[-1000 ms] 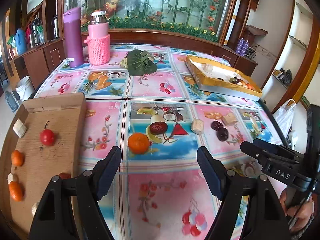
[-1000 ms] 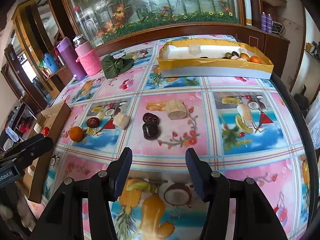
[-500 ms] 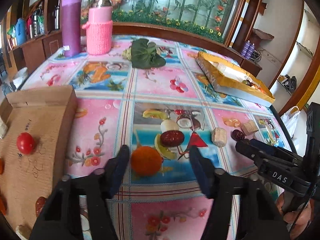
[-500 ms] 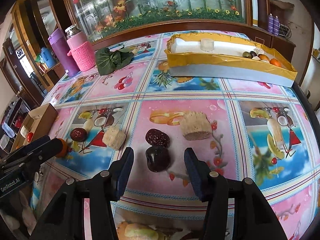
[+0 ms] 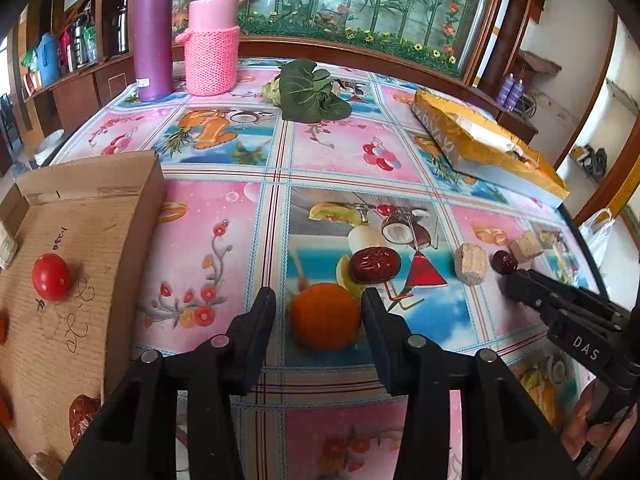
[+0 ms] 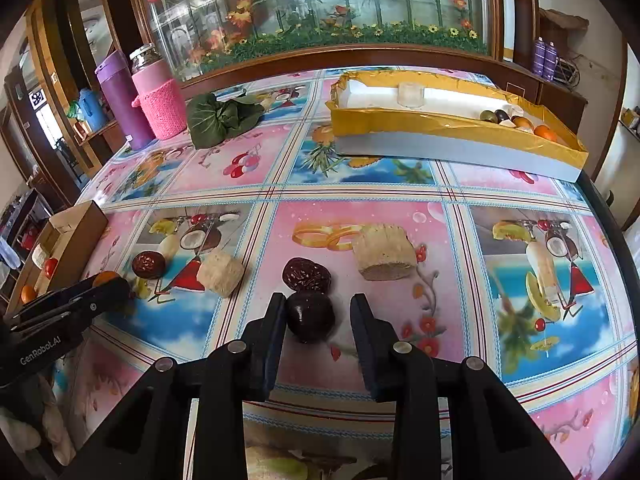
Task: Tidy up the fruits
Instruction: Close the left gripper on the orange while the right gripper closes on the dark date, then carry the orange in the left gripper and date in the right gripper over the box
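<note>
Two claws are working low over the counter (image 5: 340,148), which is wearing a bright fruit-print cloth. Left claw (image 5: 319,312) is straddling an orange (image 5: 324,316); its jaws have just been closing, the right finger is sitting at the orange's edge, and a sliver of cloth is still showing on the left side, so it is not gripping yet. Right claw (image 6: 318,316) is bracketing a dark plum (image 6: 311,317); its jaws have also just been closing, the left pad is touching the plum, and a gap is remaining on the right side.

A red date (image 5: 375,265) is lying just beyond the orange, and another date (image 6: 307,275) is lying right behind the plum. Two beige blocks are resting nearby, one (image 6: 221,273) to the left of the plum and a larger one (image 6: 385,252) to the right. A cardboard tray (image 5: 132,216) is sitting at the left edge, holding a tomato (image 5: 51,277). A gold box (image 6: 408,126) is standing at the far right, with several fruits gathered in one end. A purple flask (image 5: 152,32), a pink knitted jar (image 5: 211,40) and a green leaf (image 5: 310,94) are standing at the far side.
</note>
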`<move>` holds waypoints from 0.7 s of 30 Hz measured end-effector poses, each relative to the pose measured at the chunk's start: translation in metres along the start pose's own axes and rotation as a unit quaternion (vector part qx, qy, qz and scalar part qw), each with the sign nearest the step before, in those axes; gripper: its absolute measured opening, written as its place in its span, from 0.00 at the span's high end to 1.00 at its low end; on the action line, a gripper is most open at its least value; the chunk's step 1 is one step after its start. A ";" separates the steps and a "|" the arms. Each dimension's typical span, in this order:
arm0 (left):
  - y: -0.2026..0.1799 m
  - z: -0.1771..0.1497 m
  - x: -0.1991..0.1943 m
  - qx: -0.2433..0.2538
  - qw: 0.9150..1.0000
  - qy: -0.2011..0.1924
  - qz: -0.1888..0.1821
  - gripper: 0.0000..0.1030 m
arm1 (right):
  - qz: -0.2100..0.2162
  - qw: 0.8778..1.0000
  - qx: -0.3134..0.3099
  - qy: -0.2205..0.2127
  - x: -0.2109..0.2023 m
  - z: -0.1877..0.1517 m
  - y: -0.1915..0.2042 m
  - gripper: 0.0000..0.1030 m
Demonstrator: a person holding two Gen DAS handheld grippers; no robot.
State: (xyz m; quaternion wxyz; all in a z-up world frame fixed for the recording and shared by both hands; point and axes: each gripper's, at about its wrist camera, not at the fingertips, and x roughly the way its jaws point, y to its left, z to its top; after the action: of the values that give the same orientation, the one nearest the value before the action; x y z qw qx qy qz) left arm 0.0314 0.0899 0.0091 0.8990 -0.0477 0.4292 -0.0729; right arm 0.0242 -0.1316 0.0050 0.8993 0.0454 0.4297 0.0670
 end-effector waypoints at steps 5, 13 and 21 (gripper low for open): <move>-0.004 -0.002 -0.003 0.007 1.000 -0.004 0.006 0.70 | 0.002 1.000 0.001 -0.002 -0.001 0.000 -0.001 0.68; -0.010 -0.004 -0.004 0.008 1.000 -0.012 -0.023 0.70 | 0.002 1.000 -0.014 -0.017 -0.007 -0.004 0.008 0.77; -0.024 -0.008 -0.024 0.030 0.998 -0.047 -0.043 0.70 | -0.007 0.999 0.017 -0.033 -0.017 -0.010 0.003 0.77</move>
State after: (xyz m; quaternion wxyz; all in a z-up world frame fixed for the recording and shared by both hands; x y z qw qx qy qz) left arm 0.0085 0.0701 0.0259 0.9152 -0.0430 0.3816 -0.1223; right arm 0.0051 -0.1312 0.0120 0.9126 0.0604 0.4010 0.0520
